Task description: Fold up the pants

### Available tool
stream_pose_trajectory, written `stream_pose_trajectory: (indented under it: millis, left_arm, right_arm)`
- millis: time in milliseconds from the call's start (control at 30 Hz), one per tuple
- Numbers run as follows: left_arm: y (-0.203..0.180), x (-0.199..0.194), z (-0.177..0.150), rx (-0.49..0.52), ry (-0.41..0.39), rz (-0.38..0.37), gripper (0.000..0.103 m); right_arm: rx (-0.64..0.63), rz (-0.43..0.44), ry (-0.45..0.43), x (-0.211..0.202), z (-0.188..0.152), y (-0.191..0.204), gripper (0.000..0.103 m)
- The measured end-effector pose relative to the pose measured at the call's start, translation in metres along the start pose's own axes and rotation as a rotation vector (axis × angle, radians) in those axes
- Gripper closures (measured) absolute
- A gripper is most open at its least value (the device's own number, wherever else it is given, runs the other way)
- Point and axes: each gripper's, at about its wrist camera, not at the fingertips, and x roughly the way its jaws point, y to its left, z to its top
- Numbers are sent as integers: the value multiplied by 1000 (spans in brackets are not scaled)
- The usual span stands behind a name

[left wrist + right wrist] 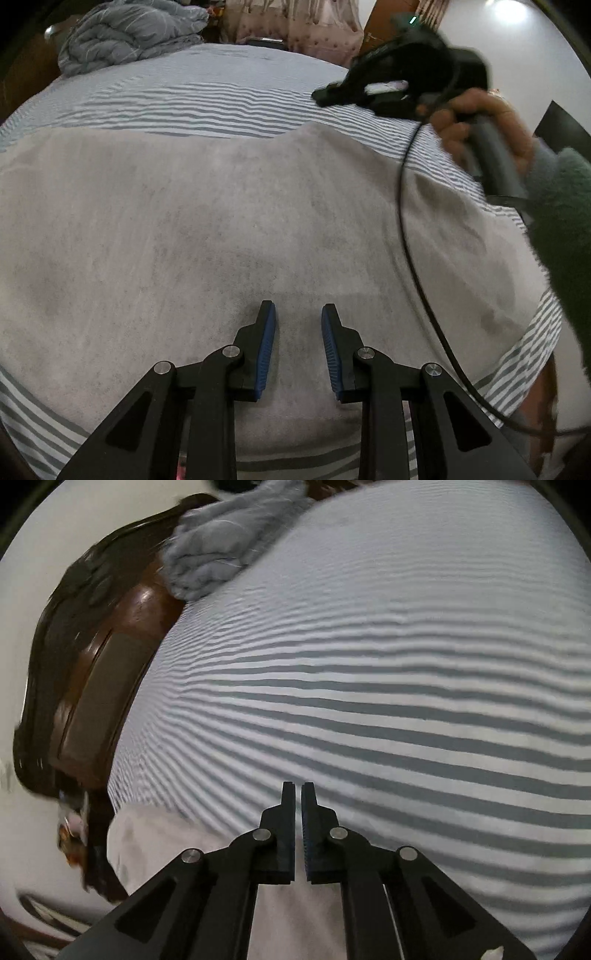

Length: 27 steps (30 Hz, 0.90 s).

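The light grey pants (221, 221) lie spread flat across the striped bed sheet (207, 99). My left gripper (298, 314) is open just above the cloth near its front edge, holding nothing. My right gripper (332, 94) shows in the left wrist view at the upper right, held by a hand above the pants' far right edge. In the right wrist view the right gripper (298, 792) is shut and empty, over the striped sheet (406, 664). A part of the pants (147, 842) shows at the lower left, under the gripper's arms.
A crumpled grey-blue quilt (129, 33) lies at the bed's far left corner; it also shows in the right wrist view (218, 550). A brown wooden bed frame (107, 686) runs along the left. A black cable (406, 229) hangs across the pants' right side.
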Motion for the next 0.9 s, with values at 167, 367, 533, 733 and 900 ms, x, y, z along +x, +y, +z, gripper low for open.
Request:
stream_pose_trajectory:
  millis: [167,367,533,733,900]
  left_arm:
    - [-6,3,-3,-7,0,12,76]
    - [-6,4,-1,-11,6,10,76]
    - [-2,1,1,-14,5,15,76]
    - [-17,3,-7,37,-12,65,76]
    - [-31,1,-5,66,-4,113,72]
  right_arm:
    - [-94,-18,115,6,-24,25,97]
    - [-85,-184,141,44,-18,4,103]
    - [-32,-176,87,26,-18,1,101]
    - [113,-129,-131,-94,-65,-12,81]
    - [299,-210,-256,-212,-159,-62,74]
